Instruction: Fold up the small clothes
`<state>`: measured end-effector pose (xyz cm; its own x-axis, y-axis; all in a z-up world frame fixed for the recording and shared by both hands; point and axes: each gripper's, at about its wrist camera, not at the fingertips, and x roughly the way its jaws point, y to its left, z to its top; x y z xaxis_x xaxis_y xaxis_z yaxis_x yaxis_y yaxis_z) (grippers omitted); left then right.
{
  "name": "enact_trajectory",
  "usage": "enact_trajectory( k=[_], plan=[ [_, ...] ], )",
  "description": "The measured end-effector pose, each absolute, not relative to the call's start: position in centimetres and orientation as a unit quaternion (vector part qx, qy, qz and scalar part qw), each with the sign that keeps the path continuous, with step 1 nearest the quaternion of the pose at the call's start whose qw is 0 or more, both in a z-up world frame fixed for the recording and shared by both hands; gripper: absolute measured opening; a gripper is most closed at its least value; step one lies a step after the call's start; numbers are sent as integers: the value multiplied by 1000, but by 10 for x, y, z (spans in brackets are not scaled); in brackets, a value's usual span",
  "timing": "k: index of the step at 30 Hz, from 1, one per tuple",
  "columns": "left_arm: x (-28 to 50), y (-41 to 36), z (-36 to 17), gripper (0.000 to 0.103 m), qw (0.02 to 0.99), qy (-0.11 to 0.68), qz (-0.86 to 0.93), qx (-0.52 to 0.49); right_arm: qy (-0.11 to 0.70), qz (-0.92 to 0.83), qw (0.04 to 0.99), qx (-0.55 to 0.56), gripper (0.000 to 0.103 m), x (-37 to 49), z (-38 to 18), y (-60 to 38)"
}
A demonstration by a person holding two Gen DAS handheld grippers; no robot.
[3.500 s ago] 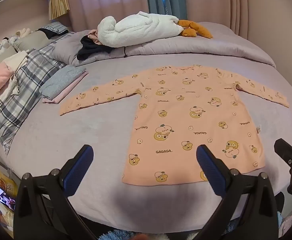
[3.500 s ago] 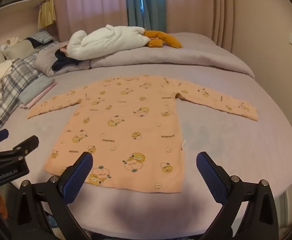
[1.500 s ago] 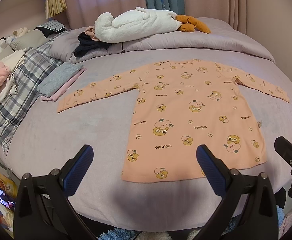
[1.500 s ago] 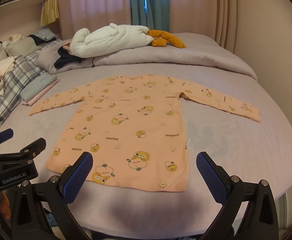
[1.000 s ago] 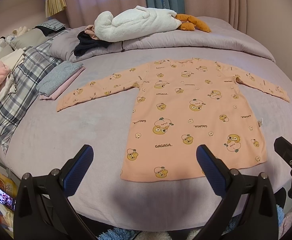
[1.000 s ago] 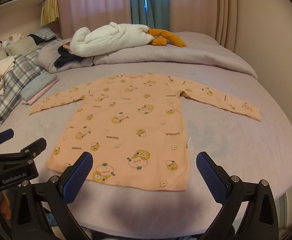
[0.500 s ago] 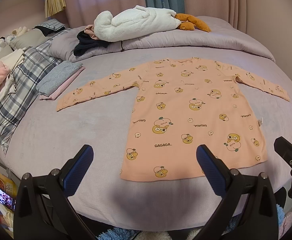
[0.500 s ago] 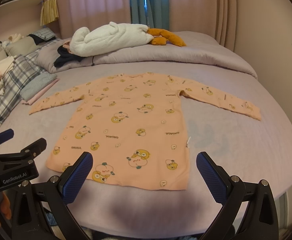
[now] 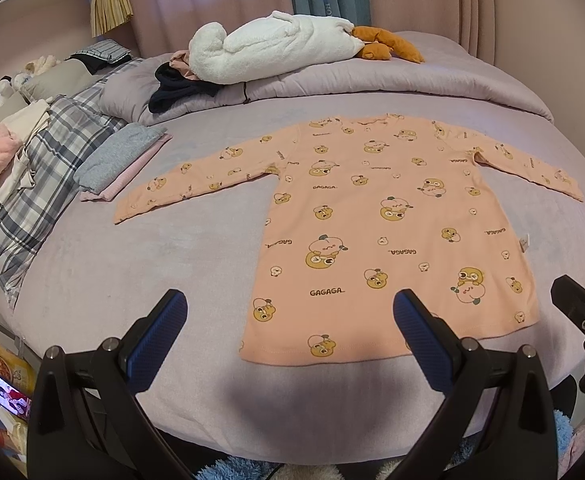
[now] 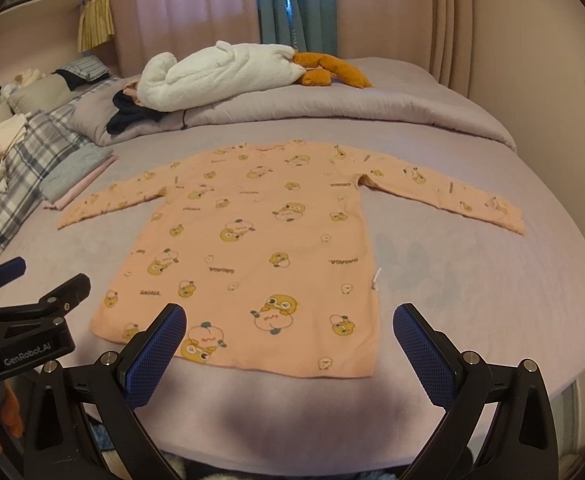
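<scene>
A small peach long-sleeved shirt (image 9: 388, 224) with cartoon prints lies flat on the lilac bed (image 9: 140, 264), both sleeves spread out, hem toward me. It also shows in the right wrist view (image 10: 260, 240). My left gripper (image 9: 290, 320) is open and empty, held above the bed's front edge just before the hem's left corner. My right gripper (image 10: 288, 332) is open and empty, over the hem's right half. The left gripper's side (image 10: 32, 320) shows at the left of the right wrist view.
A folded grey and pink pile (image 9: 120, 160) lies left of the left sleeve. Plaid bedding (image 9: 32, 184) with clothes sits further left. A white plush (image 9: 276, 48) and a rolled duvet (image 9: 372, 76) lie at the back. Wall at right.
Both views have crept slightly forward toward the shirt over the last seconds. The shirt lies unchanged and both grippers stay open.
</scene>
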<state>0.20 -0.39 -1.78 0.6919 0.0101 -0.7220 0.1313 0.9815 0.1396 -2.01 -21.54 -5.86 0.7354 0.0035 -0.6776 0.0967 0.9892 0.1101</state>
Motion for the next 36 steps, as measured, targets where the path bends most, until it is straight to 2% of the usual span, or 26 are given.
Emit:
enact_trajectory(
  k=[7, 15, 24, 29, 36],
  plan=[
    [20, -8, -29, 103, 908, 411, -46, 72, 375, 7, 917, 137, 102, -11, -74, -245],
    [60, -16, -56, 103, 880, 458, -129, -4, 376, 6, 870, 320, 102, 7, -122, -339],
    [116, -30, -63, 103, 870, 454, -163, -105, 312, -75, 834, 448, 102, 7, -153, -459],
    [145, -41, -64, 103, 865, 463, -163, -102, 275, -96, 807, 513, 102, 22, -169, -517],
    [180, -57, -71, 103, 862, 470, -165, -97, 227, -111, 792, 555, 102, 46, -178, -551]
  ],
)
